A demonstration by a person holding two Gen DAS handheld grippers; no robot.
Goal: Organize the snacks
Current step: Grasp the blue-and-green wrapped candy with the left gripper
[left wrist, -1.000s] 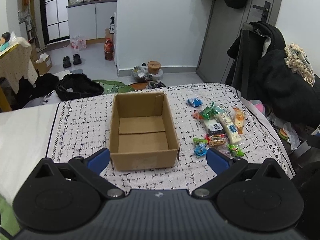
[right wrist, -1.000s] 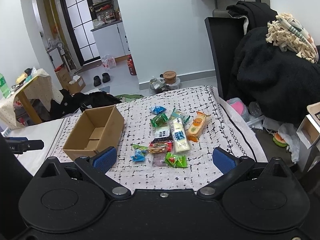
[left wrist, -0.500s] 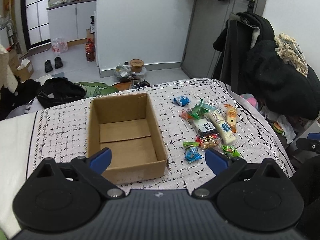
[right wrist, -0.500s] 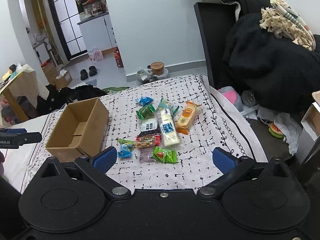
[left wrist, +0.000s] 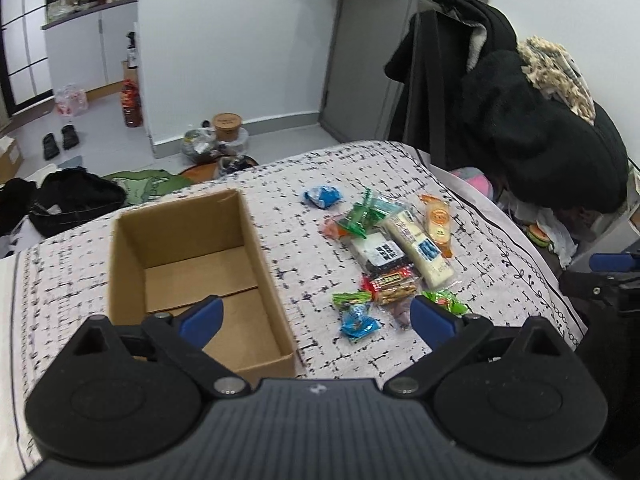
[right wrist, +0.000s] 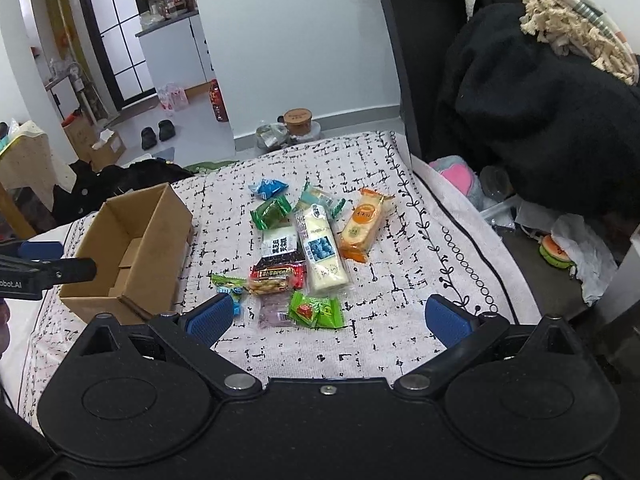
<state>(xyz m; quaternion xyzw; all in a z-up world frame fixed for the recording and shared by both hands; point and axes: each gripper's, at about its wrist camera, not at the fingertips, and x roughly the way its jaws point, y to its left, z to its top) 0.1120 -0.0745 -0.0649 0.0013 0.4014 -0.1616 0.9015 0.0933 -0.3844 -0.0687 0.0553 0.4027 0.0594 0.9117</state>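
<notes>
Left gripper (left wrist: 316, 318) fingers spread wide, holding nothing, hovering above the near edge of the cardboard box (left wrist: 192, 264) and the bed cover (left wrist: 312, 184). Right gripper (right wrist: 328, 318) likewise spread wide and holding nothing, above the near side of the snack pile.

Box open-topped, nothing inside it, sitting on the cover left of the snacks. Snacks lie loose in a cluster just beside the box: blue packet (right wrist: 268, 187) farthest, orange pack (right wrist: 362, 224) on the right, long white blueberry bar (right wrist: 320, 250) in the middle, green packet (right wrist: 318, 312) nearest. None in the box
</notes>
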